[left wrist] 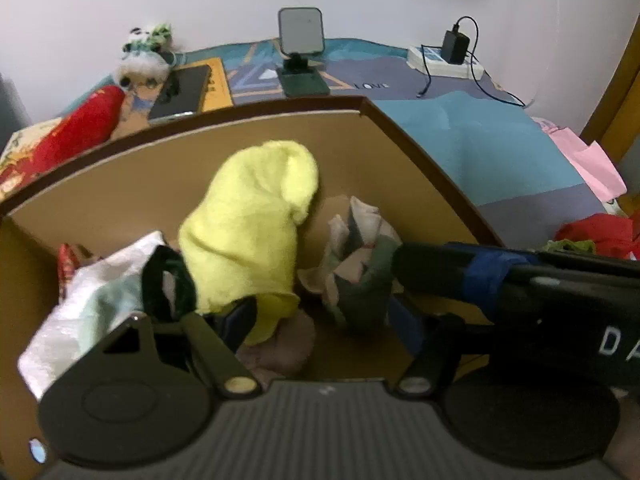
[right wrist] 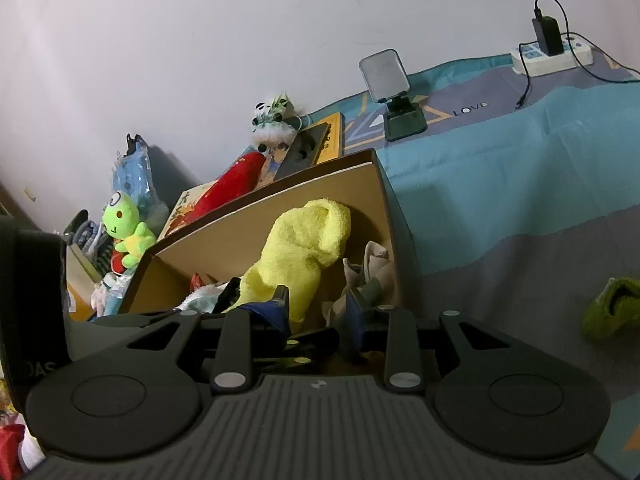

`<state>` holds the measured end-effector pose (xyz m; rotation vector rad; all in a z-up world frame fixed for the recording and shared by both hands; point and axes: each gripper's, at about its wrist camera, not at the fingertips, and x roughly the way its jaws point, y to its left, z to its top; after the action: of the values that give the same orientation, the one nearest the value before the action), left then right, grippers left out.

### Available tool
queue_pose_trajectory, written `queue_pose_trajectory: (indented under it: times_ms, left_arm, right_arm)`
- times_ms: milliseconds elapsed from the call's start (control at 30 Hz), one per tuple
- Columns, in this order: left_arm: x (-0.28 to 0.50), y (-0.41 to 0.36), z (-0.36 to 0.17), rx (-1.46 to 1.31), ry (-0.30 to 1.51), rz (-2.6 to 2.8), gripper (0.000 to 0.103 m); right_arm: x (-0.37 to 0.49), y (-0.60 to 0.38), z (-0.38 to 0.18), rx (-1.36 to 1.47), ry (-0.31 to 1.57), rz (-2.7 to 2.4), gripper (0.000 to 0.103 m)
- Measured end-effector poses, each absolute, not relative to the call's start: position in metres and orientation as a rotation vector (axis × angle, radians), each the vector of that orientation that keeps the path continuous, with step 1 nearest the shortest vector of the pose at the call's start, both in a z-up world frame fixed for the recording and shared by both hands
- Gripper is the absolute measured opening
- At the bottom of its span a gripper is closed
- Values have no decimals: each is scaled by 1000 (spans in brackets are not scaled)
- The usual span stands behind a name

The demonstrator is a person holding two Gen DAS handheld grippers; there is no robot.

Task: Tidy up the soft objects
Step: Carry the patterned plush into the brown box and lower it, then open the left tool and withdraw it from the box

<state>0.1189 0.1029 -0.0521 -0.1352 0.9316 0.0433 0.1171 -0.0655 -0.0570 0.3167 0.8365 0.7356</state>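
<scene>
An open cardboard box (left wrist: 256,110) (right wrist: 280,184) holds a fluffy yellow cloth (left wrist: 248,220) (right wrist: 304,240), a grey, white and green sock bundle (left wrist: 360,264) (right wrist: 372,268) and a white cloth with a dark green cuff (left wrist: 100,292). My left gripper (left wrist: 324,320) reaches down into the box with its jaws wide apart; the yellow cloth's lower end drapes by its left finger, unpinched. My right gripper (right wrist: 318,306) comes in from the right (left wrist: 404,260), tip against the sock bundle. Its fingers stand slightly apart with nothing visibly clamped.
The box sits on a blue and grey blanket (right wrist: 520,184). Behind it are a phone stand (left wrist: 300,40), a power strip (left wrist: 444,60), a panda plush (left wrist: 144,52), a red roll (left wrist: 80,128). A green frog plush (right wrist: 124,228) sits left; a green sock (right wrist: 612,308) lies right.
</scene>
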Motion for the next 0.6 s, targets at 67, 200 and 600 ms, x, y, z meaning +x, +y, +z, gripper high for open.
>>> queue_pose_trajectory:
  times_ms: [67, 200, 600]
  left_arm:
    - [116, 104, -49, -131, 926, 56, 72]
    - [109, 105, -45, -123, 920, 96, 72]
    - [88, 93, -26, -85, 893, 215, 73]
  right_arm:
    - [117, -67, -57, 324, 840, 742, 14]
    - [116, -69, -55, 327, 836, 772, 14]
    - [109, -79, -48, 341, 846, 884, 14]
